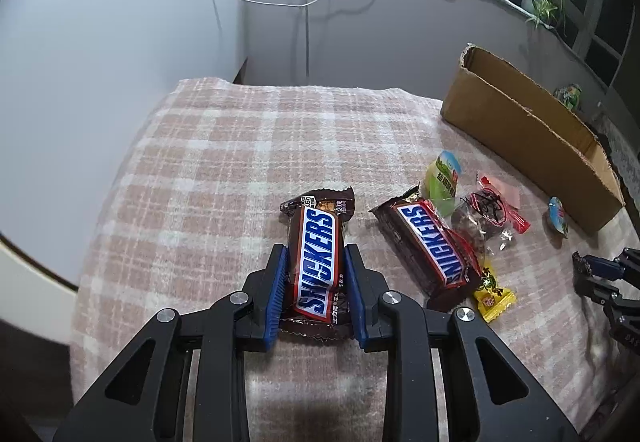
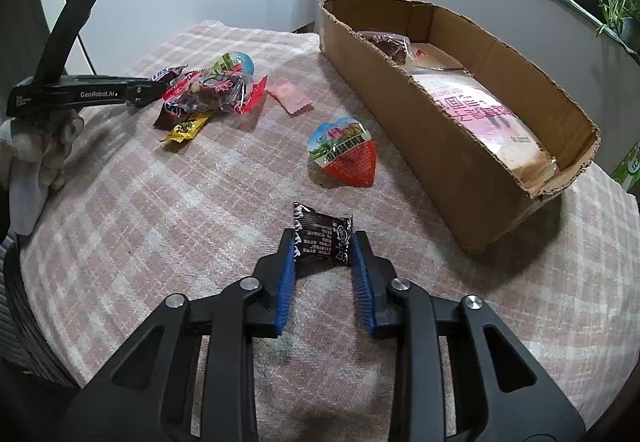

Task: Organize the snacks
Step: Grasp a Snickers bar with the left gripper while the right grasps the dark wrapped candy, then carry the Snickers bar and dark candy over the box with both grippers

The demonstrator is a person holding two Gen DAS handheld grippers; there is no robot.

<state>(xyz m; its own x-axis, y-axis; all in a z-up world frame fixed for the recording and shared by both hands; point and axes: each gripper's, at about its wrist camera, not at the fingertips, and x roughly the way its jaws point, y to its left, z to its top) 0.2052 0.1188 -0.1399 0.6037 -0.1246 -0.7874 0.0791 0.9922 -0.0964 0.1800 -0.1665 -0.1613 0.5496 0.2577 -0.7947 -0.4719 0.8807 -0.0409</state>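
Open cloth (image 2: 160, 226) is left between the snack pile (image 2: 208, 94) and the box (image 2: 432, 146), broken only by a heart-shaped pack (image 2: 344, 158), while the box's near wall blocks the right.

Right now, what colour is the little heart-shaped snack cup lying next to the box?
The heart-shaped snack cup is orange-red with a picture lid, clearest in the right wrist view.

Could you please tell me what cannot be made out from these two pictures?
- Box contents: in the left view its near wall hides them.
- Bag of bread: in the right view the box wall hides its lower part.
- Second Snickers: in the right view mostly covered by the left tool and a clear bag.
- Small print on the dark packet: too small to read.
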